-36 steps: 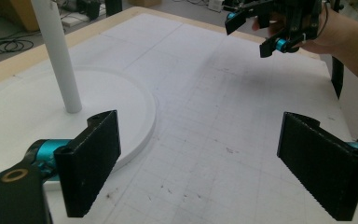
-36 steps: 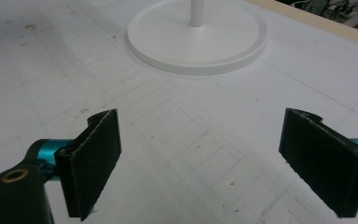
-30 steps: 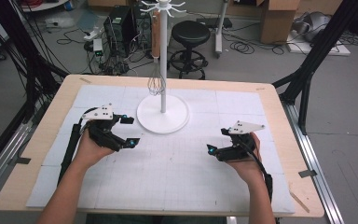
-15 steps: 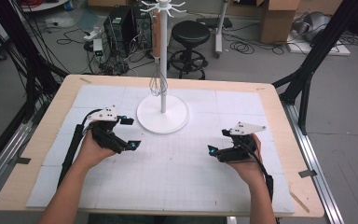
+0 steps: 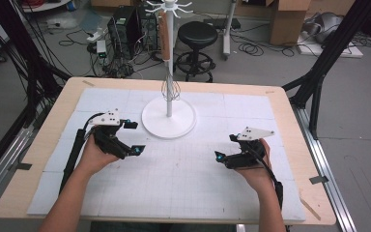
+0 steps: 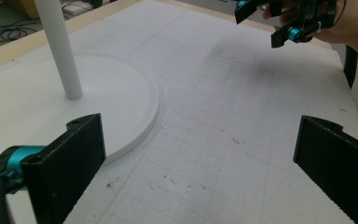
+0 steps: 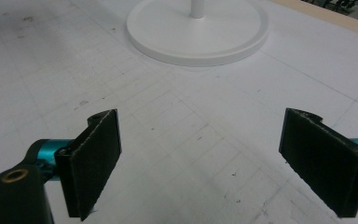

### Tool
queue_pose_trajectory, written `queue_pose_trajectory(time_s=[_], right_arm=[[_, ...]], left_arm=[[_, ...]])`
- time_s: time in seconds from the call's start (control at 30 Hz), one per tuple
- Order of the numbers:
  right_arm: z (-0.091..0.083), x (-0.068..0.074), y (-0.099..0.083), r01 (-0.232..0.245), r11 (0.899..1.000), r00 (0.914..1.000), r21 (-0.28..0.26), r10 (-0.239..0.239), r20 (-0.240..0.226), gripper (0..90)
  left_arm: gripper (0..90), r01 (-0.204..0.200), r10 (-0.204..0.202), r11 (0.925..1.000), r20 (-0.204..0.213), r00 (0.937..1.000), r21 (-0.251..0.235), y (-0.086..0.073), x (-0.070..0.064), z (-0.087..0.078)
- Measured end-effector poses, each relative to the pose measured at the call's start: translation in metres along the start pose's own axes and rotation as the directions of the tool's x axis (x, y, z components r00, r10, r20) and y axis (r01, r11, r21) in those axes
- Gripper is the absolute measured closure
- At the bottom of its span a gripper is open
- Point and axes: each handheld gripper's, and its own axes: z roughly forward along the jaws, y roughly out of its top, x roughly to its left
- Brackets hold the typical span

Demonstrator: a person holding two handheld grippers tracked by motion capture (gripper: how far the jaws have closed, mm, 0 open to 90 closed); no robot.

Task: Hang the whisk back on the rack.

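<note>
Stand (image 5: 168, 118) sits ahead of both grippers' wide, empty fingers (image 6: 70, 163); high view alone shows a whisk (image 5: 170, 90) hanging on it.

Both forearms come in over the near edge of the table (image 5: 38, 169). The left hand (image 5: 92, 155) holds the left gripper (image 5: 134, 137) toward the left edge, its jaws spread wide with nothing between them, pointing right and a little away from the person. The right hand (image 5: 255, 166) holds the right gripper (image 5: 223, 150) nearer the right edge, jaws likewise wide apart and empty, pointing left. The two grippers are well apart.
</note>
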Motion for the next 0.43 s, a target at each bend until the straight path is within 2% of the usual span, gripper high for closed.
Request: queue_pose_trajectory(time_s=[0.43], right_arm=[[0.0007, -0.0015, -0.0008, -0.004, 1.0, 1.0, 0.001, 0.004, -0.004, 11.8]], left_arm=[[2.8, 0.002, -0.002, 1.0, -0.002, 1.0, -0.003, -0.0013, 0.0009, -0.0008]])
